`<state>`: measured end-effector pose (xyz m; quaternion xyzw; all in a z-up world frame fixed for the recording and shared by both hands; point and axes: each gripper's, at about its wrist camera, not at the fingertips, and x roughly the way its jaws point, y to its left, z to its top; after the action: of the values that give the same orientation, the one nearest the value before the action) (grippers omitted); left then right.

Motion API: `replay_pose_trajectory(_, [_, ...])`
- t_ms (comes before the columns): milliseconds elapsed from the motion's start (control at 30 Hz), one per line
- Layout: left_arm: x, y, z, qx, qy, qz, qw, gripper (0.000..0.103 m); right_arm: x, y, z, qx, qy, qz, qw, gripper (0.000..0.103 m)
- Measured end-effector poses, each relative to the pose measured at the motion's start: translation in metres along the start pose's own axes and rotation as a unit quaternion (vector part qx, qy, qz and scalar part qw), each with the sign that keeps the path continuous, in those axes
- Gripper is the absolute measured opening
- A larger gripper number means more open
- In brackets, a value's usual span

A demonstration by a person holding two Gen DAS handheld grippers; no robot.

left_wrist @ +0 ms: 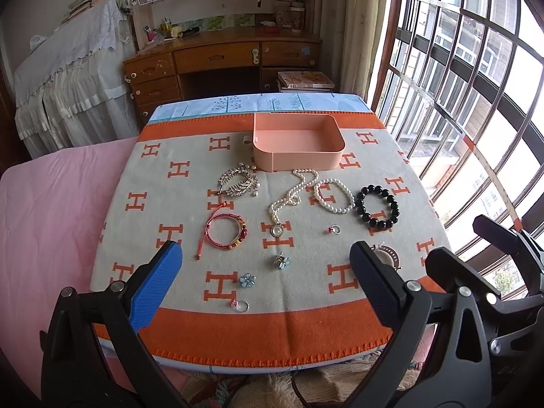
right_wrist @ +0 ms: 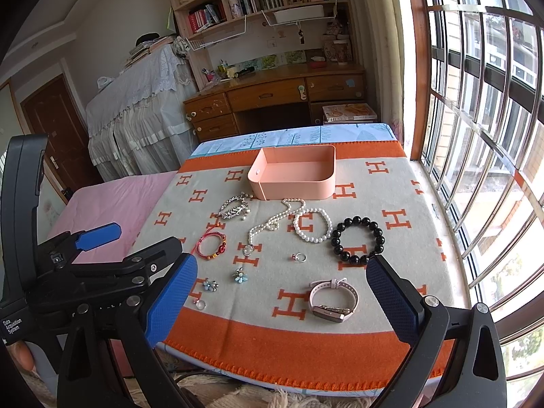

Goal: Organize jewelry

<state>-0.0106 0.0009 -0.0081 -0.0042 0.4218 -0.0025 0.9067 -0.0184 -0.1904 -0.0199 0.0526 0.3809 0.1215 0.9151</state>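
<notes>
An empty pink tray (left_wrist: 268, 159) (right_wrist: 261, 187) stands at the far side of the orange and grey blanket. In front of it lie a silver leaf brooch (left_wrist: 238, 182), a pearl necklace (left_wrist: 294, 188), a pearl bracelet (left_wrist: 335, 195), a black bead bracelet (left_wrist: 376, 205), a red cord bracelet (left_wrist: 226, 231), two rings, two blue flower pieces and a pink watch (right_wrist: 335, 301). My left gripper (left_wrist: 265, 272) is open and empty above the near edge. My right gripper (right_wrist: 282, 285) is open and empty, with the watch between its fingers' lines.
The blanket covers a small table (left_wrist: 190, 108) beside a pink bed (left_wrist: 44, 221). A barred window (left_wrist: 459, 85) runs along the right. A wooden desk (left_wrist: 221, 57) and a draped cabinet stand behind. The left gripper's body shows in the right wrist view (right_wrist: 98, 238).
</notes>
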Motion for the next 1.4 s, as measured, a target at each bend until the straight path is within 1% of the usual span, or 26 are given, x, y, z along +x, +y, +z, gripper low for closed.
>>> replay_pose_trajectory(300, [0.000, 0.000, 0.000, 0.000, 0.003, 0.001, 1.0000, 0.097, 0.003, 0.005, -0.001, -0.002, 0.002, 0.006, 1.000, 0.096])
replay_pose_trajectory(567, [0.000, 0.000, -0.001, 0.000, 0.003, 0.001, 1.0000, 0.097, 0.005, 0.008, -0.002, -0.002, 0.003, 0.009, 1.000, 0.093])
replay_pose_trajectory(900, [0.002, 0.000, -0.007, -0.001, 0.008, 0.004, 1.0000, 0.097, 0.006, 0.007, -0.004, -0.002, 0.007, 0.019, 1.000, 0.091])
replay_pose_trajectory(1100, [0.002, 0.002, -0.008, -0.001, 0.014, -0.001, 0.9999, 0.097, 0.007, 0.003, -0.002, 0.001, 0.012, 0.029, 0.999, 0.088])
replay_pose_trajectory(1400, [0.006, -0.001, 0.006, -0.002, 0.019, -0.006, 0.9998, 0.097, 0.008, -0.003, 0.004, 0.002, 0.019, 0.041, 0.999, 0.085])
